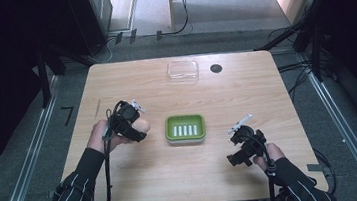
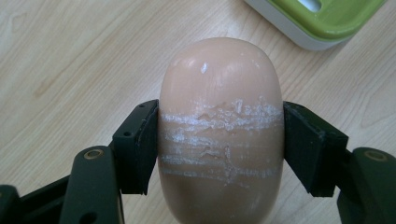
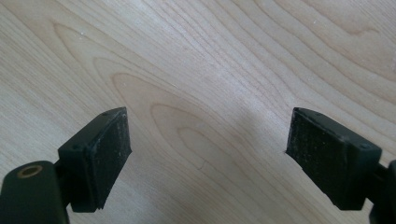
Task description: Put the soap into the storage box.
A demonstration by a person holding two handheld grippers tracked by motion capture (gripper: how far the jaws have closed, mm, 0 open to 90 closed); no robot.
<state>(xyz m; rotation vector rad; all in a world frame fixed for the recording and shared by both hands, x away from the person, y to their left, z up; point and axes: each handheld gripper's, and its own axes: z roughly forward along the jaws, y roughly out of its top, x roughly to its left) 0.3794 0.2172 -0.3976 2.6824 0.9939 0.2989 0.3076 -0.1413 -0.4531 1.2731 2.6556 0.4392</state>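
I clamp the soap bar (image 2: 220,130) across its width in the left gripper (image 2: 219,144), beside the green dish (image 1: 185,128); the right gripper (image 3: 208,154) rests released.

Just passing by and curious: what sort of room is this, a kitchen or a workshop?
Probably a lab or test room set up for recording. A bare wooden table stands on a grey floor with cables trailing round it, and a person works with hand-held grippers, the left gripper holding a bar of soap.

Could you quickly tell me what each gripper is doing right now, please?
Left gripper: closed on the peach-coloured soap bar.
Right gripper: open, nothing between its jaws.
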